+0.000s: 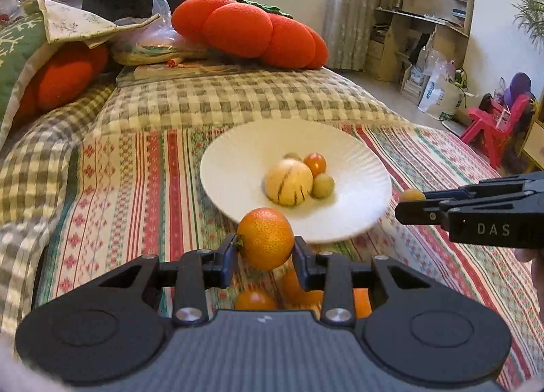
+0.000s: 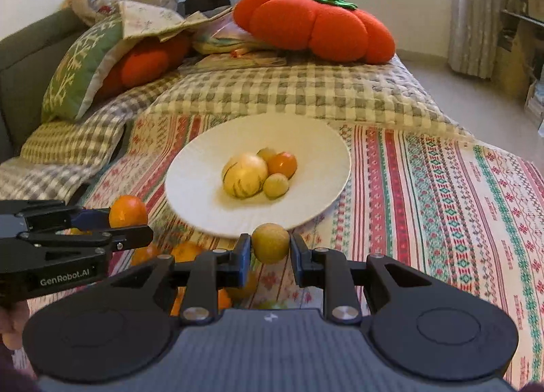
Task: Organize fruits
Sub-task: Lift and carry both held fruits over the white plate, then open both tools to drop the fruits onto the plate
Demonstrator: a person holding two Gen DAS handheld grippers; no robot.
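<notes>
Left wrist view: left gripper [image 1: 265, 256] clamped on an orange [image 1: 265, 238], held just short of the plate's [image 1: 238, 167] near rim. On the plate already: a striped melon [image 1: 288, 186], a tomato [image 1: 315, 163], two small green fruits touching it. Partly done, by the look of it. More oranges [image 1: 255, 300] lying on the striped cloth [image 1: 142, 188] under the jaws, not yet moved. Right gripper [image 1: 413, 210] entering from the right edge, closed on a small yellowish fruit beside the rim. Bare plate to the left of the pile; room enough for the orange.

Right wrist view: right gripper [image 2: 270, 256] pinching a yellow-green fruit [image 2: 270, 243] at the near rim of the plate [image 2: 190, 181]. Left gripper [image 2: 132, 222] with its orange [image 2: 128, 211] at the left, near the rim. Loose oranges [image 2: 185, 250] between the two. Open cloth to the right; cushions well beyond the plate.
</notes>
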